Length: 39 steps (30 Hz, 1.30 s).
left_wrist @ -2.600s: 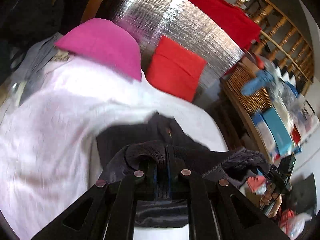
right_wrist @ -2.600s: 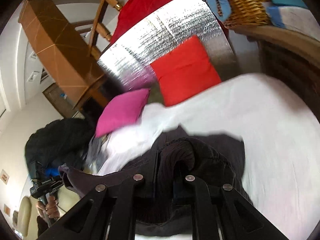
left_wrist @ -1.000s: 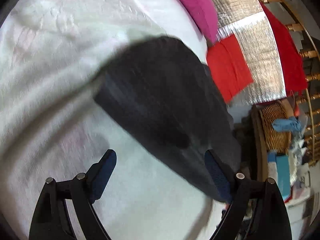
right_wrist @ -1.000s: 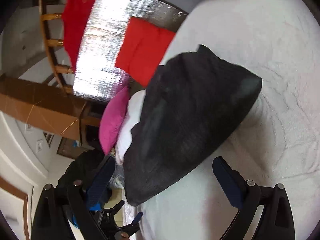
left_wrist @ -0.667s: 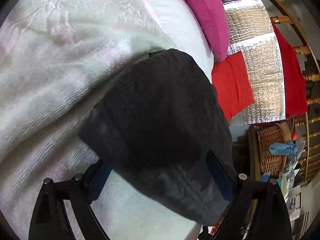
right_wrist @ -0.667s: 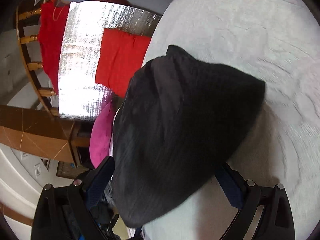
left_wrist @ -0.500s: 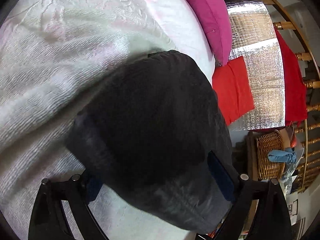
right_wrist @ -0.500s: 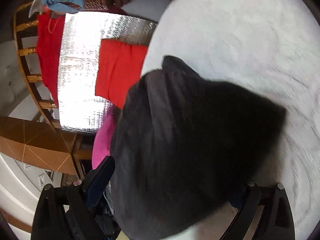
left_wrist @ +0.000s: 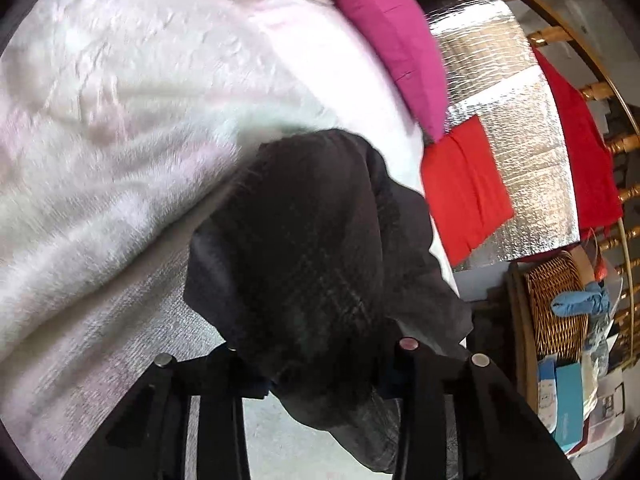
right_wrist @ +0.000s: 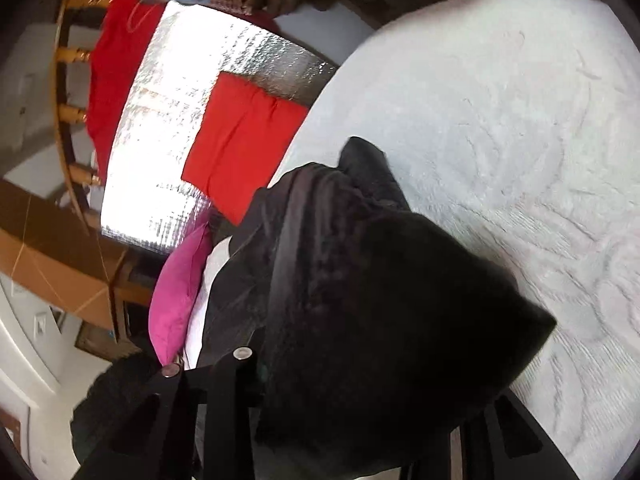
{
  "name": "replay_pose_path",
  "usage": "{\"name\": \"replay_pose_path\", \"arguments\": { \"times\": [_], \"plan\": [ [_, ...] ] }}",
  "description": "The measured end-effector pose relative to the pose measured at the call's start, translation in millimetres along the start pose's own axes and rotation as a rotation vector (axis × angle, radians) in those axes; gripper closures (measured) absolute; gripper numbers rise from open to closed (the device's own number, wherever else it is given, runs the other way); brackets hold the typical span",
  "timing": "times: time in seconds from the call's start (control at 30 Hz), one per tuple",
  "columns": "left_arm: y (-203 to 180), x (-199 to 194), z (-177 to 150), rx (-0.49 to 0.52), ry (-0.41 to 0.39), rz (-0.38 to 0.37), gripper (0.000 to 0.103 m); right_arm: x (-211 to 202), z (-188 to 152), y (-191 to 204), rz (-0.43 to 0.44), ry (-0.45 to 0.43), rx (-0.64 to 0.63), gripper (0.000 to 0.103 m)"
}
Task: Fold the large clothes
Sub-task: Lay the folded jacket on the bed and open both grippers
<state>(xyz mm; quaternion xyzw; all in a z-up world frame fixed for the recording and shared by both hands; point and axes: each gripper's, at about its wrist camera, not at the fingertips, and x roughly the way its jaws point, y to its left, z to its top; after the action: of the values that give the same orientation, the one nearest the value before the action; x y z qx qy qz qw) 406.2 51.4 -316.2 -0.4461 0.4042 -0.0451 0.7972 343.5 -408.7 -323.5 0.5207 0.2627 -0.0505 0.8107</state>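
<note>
Garment (left_wrist: 312, 248), dark, folded, on white bedspread (left_wrist: 120, 128) | soft, limp, light, likely slumps | take at near edge corners | left gripper (left_wrist: 320, 376) and right gripper (right_wrist: 360, 392): fabric hides fingertips, grip cannot be told.

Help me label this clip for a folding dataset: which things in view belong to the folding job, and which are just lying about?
Part of the job:
black ribbed garment
white textured bedspread
left gripper
right gripper

Lying about:
magenta cushion
flat red cushion
silver foil panel
woven wicker basket
</note>
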Motion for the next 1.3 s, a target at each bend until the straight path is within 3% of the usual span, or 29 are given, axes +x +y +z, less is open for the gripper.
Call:
{"name": "replay_pose_path", "arguments": {
  "times": [0.27,0.43,0.5,0.57,0.6,0.63,0.7,0.87,1.0,1.07,1.13,1.3],
  "plan": [
    [13.4,-48.5,-29.9,0.061,0.069,0.023,0.067,-54.6,-15.5,-13.8,-0.04,0.048,-0.066,0.066],
    [24.5,-79.3,-62.8,0.106,0.066,0.068,0.067,-96.8,-42.2,-39.0,-0.058,0.069,-0.078,0.066],
    [32.3,-84.3,-76.5,0.155,0.072,0.116,0.06,-105.0,-50.4,-50.7,-0.072,0.084,-0.089,0.066],
    [43.3,-85.7,-80.1,0.147,0.104,0.132,0.051,-105.2,-51.6,-57.1,-0.072,0.105,-0.075,0.062],
    [47.8,-87.6,-78.6,0.123,0.138,0.139,0.047,-106.1,-51.0,-58.7,-0.069,0.117,-0.053,0.056],
    [49.2,-90.4,-77.1,0.111,0.162,0.143,0.045,-108.2,-50.5,-58.7,-0.077,0.134,-0.026,0.041],
    [51.1,-108.4,-76.5,0.101,0.191,0.123,0.042,-112.4,-51.8,-53.5,-0.094,0.181,-0.022,0.031],
    [50.8,-161.0,-80.1,0.166,0.205,0.083,0.036,-144.5,-60.8,-29.6,-0.153,0.34,-0.212,0.031],
    [21.8,-186.9,-50.2,0.239,0.087,0.101,0.029,-162.4,-50.2,13.1,-0.097,0.351,-0.36,0.031],
    [1.3,-186.2,-34.7,0.272,-0.008,0.121,0.028,-160.6,-42.4,37.3,-0.052,0.307,-0.412,0.03],
    [-18.4,-168.0,-20.0,0.311,-0.043,0.157,0.023,-146.1,-38.2,64.2,-0.031,0.27,-0.475,0.029],
    [-30.7,-86.4,1.5,0.407,0.082,0.363,0.022,-56.5,-36.3,115.6,-0.065,0.295,-0.6,0.029]
  ]
}}
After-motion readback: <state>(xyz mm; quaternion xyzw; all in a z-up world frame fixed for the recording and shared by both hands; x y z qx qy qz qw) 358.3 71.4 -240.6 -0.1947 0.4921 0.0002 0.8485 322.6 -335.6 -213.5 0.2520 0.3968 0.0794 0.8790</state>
